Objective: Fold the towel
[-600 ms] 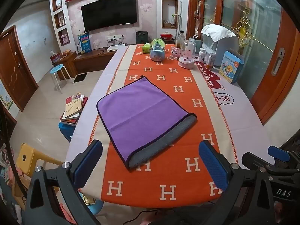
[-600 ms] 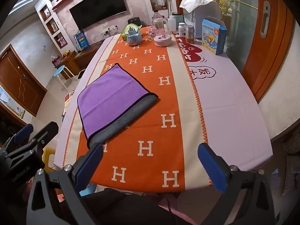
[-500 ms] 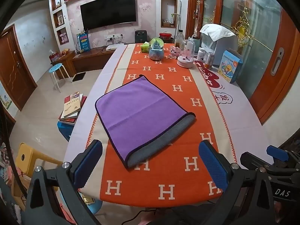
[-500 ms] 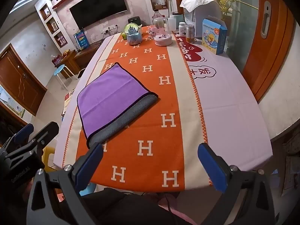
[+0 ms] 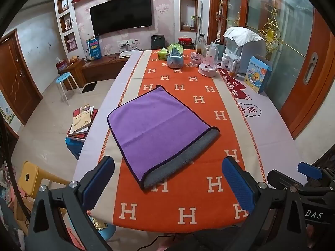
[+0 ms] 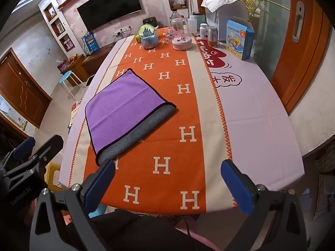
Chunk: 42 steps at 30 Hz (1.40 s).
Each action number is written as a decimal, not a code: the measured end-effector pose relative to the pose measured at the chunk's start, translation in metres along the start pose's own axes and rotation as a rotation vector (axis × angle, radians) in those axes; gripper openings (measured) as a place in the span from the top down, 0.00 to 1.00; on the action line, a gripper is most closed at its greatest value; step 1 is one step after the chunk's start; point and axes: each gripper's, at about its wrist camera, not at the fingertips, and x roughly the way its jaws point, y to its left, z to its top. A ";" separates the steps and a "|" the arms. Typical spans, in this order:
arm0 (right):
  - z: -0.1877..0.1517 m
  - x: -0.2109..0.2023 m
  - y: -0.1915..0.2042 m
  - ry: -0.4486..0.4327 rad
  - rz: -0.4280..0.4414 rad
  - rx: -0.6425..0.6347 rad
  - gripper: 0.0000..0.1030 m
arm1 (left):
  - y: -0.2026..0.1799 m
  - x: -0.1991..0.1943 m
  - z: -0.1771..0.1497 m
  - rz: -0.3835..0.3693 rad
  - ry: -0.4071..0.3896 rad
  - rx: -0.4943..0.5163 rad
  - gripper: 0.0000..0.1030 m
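Jaws, left gripper: wide apart, holding nothing, poised above the near edge of the worktop. Since half a second ago the view from this gripper has drawn back and risen a little, so more of the near edge shows; no contact with cloth then or now.

Jaws, right gripper: wide apart, empty, hanging over the near edge, right of the left unit. Its view is almost unchanged across the same interval.

Reading of the change: both tools are clear of the towel and retreating slightly, which suggests a pause between folds, or the end of the job, rather than a grasp in progress. Whether a further fold is intended cannot be told.

Item, towel: purple face with a dark bound hem, grey reverse. Lies flat on the orange H-patterned runner, left of the worktop's centre line and toward the near-left corner, set at an angle to the edges. It appears folded once, the upper layer stopping short so that a grey band of the lower layer shows along the near-right side. Surface smooth, faint crease lines only, corners squared, no bunching.

Other items, far edge: snow globe, pink dish under a clear dome, small bottles, blue carton toward the far-right corner. All well apart from the towel.
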 end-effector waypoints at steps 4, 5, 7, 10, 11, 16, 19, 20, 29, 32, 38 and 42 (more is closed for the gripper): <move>0.002 0.000 0.000 0.001 0.001 0.002 0.02 | -0.002 0.005 -0.003 -0.003 0.007 -0.004 0.01; 0.002 0.000 0.001 0.001 -0.001 0.002 0.02 | 0.000 0.005 -0.002 -0.004 0.010 -0.005 0.01; 0.003 -0.001 0.002 0.000 -0.006 0.003 0.02 | -0.005 0.009 0.001 -0.006 0.013 0.003 0.01; -0.006 0.004 0.000 -0.004 -0.014 0.005 0.02 | -0.004 0.011 0.001 -0.012 0.014 0.004 0.01; -0.009 0.005 0.001 -0.005 -0.017 0.005 0.02 | -0.004 0.011 0.001 -0.014 0.014 0.004 0.01; 0.001 0.012 -0.001 -0.005 -0.035 0.013 0.02 | -0.001 0.018 0.003 -0.035 0.021 0.013 0.01; 0.001 0.012 0.005 0.003 -0.046 0.026 0.02 | 0.002 0.026 0.007 -0.057 0.034 0.027 0.01; 0.000 0.013 0.005 0.006 -0.050 0.039 0.02 | 0.003 0.028 0.008 -0.062 0.040 0.033 0.01; 0.001 0.015 0.011 0.008 -0.088 0.128 0.02 | 0.011 0.049 0.019 -0.113 0.072 0.094 0.01; 0.002 0.014 0.014 0.000 -0.103 0.142 0.02 | 0.014 0.053 0.022 -0.134 0.073 0.104 0.01; 0.005 0.014 0.021 -0.009 -0.134 0.152 0.02 | 0.019 0.062 0.028 -0.160 0.078 0.116 0.01; 0.007 0.017 0.024 -0.009 -0.148 0.147 0.02 | 0.022 0.068 0.029 -0.179 0.091 0.108 0.01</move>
